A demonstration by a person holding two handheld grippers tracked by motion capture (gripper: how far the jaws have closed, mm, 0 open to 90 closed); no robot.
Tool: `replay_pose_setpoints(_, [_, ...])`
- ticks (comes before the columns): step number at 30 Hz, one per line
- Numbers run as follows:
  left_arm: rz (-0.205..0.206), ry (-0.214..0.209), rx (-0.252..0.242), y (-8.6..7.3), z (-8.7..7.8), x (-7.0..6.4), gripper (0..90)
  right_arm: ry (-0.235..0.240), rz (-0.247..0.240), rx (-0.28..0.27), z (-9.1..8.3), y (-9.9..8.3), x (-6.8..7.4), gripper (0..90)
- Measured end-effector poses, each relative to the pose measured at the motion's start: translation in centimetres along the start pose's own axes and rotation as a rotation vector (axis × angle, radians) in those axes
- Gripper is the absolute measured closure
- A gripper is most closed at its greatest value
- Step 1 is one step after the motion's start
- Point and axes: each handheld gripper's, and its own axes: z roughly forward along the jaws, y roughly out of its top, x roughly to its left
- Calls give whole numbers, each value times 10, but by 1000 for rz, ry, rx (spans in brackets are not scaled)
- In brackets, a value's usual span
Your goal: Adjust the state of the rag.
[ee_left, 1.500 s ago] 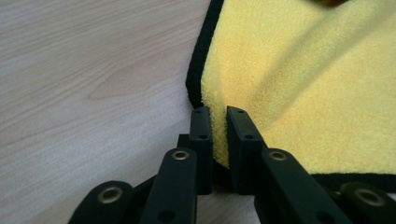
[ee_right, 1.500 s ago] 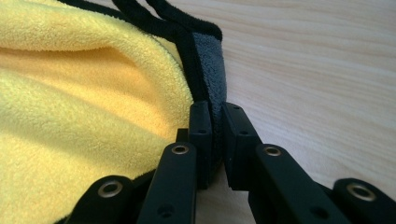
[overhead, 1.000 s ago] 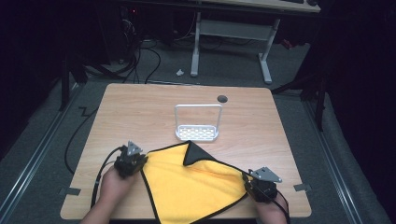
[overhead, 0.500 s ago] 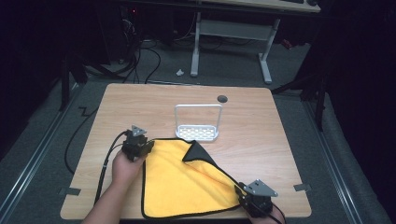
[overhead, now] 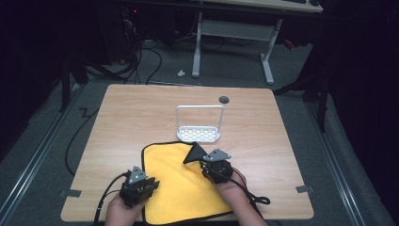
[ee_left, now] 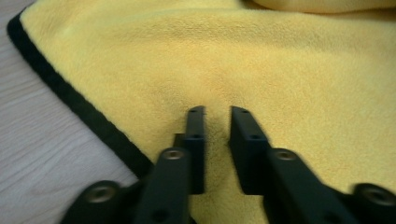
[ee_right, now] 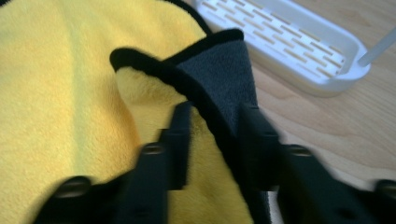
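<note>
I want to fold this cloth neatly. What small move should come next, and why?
Probably carry the right gripper leftward across the yellow cloth: its jaws pinch the grey flipped corner, while the left gripper pins the opposite side, so the fold could lie flat.

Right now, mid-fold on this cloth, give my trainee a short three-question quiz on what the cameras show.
1. True or false: the right gripper has the turned-over corner of the yellow cloth between its jaws.
2. What colour is the underside of that corner? A) white B) dark grey C) red
3. Fill in: the left gripper has its jaws pressed onto the ____.

Key
1. True: in the right gripper view the black-edged flap runs between the two jaws.
2. B
3. Yellow cloth, close to its black-trimmed edge. The white rack stands just beyond the cloth on the table.
</note>
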Motion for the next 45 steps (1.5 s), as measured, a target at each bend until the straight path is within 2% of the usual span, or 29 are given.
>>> replay_pose_setpoints(1, [27, 21, 3, 1, 1, -1, 828, 4, -7, 2, 0, -1, 0, 828])
replay_pose_setpoints(2, [28, 20, -1, 1, 2, 0, 863, 2, -10, -7, -2, -3, 0, 878])
replay_pose_setpoints(4, [30, 16, -12, 1, 3, 4, 873, -10, 0, -32, -12, -5, -3, 886])
replay_pose_setpoints(6, [33, 46, -6, 4, 4, 12, 873, -51, 13, -70, -27, -9, -13, 885])
replay_pose_setpoints(7, [27, 55, -3, 5, 4, 17, 873, -79, 35, -84, -36, -14, -26, 886])
replay_pose_setpoints(9, [-20, 64, -1, 7, 3, 33, 871, -114, 95, -88, -48, -24, -48, 886])
replay_pose_setpoints(10, [-35, 58, 0, 8, 3, 37, 870, -143, 134, -81, -53, -33, -63, 886])
replay_pose_setpoints(12, [-66, 37, -2, 9, 4, 42, 869, -179, 175, -62, -57, -47, -84, 887])
replay_pose_setpoints(13, [-67, 37, -3, 9, 4, 42, 868, -196, 195, -43, -57, -54, -93, 887])
replay_pose_setpoints(15, [-66, -11, -5, 7, 4, 34, 867, -208, 232, -8, -51, -68, -106, 886])
replay_pose_setpoints(17, [-44, -22, -3, 5, 4, 24, 864, -221, 236, 30, -40, -77, -111, 886])
replay_pose_setpoints(18, [-35, -36, -2, 4, 4, 19, 861, -222, 235, 35, -36, -78, -112, 886])
replay_pose_setpoints(21, [-41, -76, -3, 2, 3, 11, 842, -252, 221, 57, -23, -76, -116, 882])
replay_pose_setpoints(25, [-22, -95, -9, 2, 5, 2, 812, -291, 229, 79, -18, -72, -126, 873])
replay_pose_setpoints(27, [-11, -91, -16, 2, 6, -1, 803, -293, 238, 79, -20, -74, -128, 846])
replay_pose_setpoints(29, [-8, -88, -24, 3, 6, -1, 798, -298, 243, 71, -24, -73, -129, 763])
replay_pose_setpoints(31, [-11, -100, -52, 5, 3, 1, 777, -292, 254, 23, -35, -70, -127, 735])
replay_pose_setpoints(32, [-14, -91, -66, 7, 0, 2, 763, -289, 252, -2, -42, -68, -125, 706])
replay_pose_setpoints(34, [-20, -75, -94, 12, -6, 9, 734, -273, 247, -50, -57, -62, -118, 646])
replay_pose_setpoints(38, [-38, -22, -122, 22, -6, 29, 652, -212, 226, -83, -71, -60, -97, 594])
replay_pose_setpoints(40, [-57, -1, -123, 27, 0, 40, 612, -180, 211, -89, -72, -64, -85, 589])
replay_pose_setpoints(45, [-54, 51, -81, 42, 25, 61, 519, -123, 185, -61, -65, -75, -65, 584])
